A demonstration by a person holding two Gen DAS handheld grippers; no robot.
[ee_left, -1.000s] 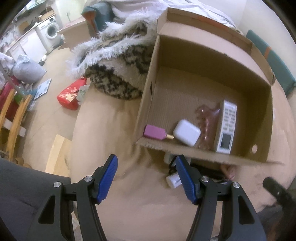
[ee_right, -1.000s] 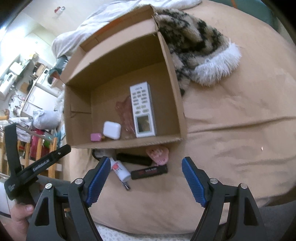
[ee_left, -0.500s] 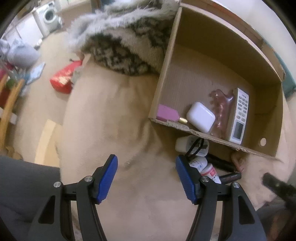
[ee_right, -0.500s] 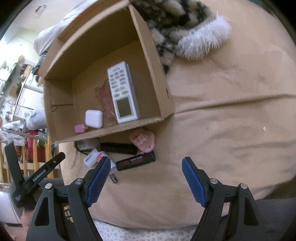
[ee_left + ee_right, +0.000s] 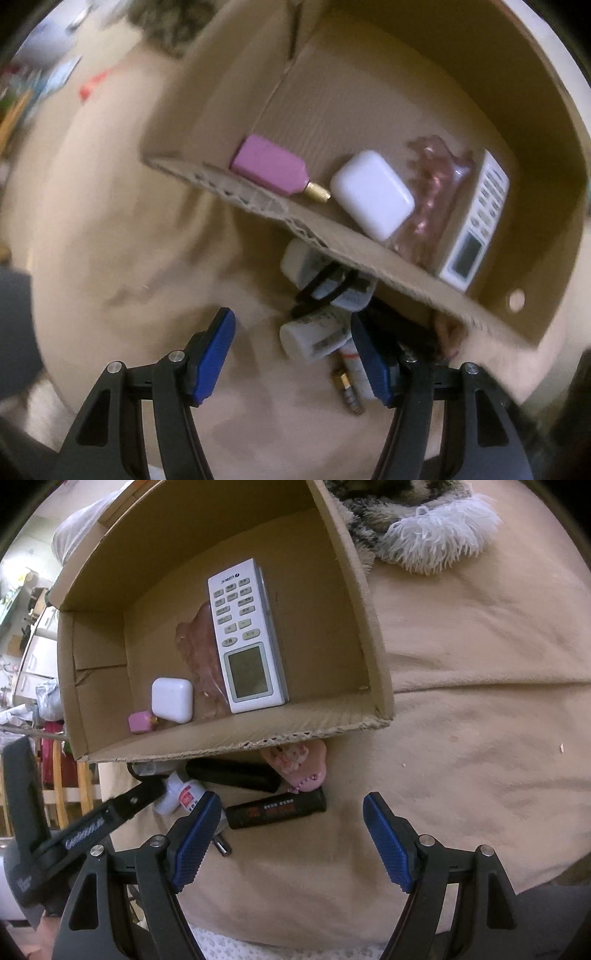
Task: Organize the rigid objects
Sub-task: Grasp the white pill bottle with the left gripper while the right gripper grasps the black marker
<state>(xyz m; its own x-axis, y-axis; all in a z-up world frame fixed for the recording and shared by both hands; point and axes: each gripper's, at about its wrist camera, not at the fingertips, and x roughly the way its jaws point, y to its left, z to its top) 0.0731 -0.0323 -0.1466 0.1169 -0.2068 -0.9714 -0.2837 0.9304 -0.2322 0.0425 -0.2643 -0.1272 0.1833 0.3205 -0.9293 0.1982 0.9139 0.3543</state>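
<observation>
Right wrist view: your right gripper [image 5: 291,834] jaws apart, nothing between; black tube [image 5: 276,808] just ahead on beige cover [image 5: 461,738], pink charm [image 5: 295,760] beyond, cardboard box [image 5: 354,716] farther with remote [image 5: 245,638], white case [image 5: 172,699]. Left wrist view: your left gripper [image 5: 295,354] jaws apart, empty; white bottle [image 5: 314,334] just ahead between fingertips, untouched.

hidden: pink charm [image 5: 295,762], half under cardboard box [image 5: 236,734] edge | blurred: left-view room background
</observation>
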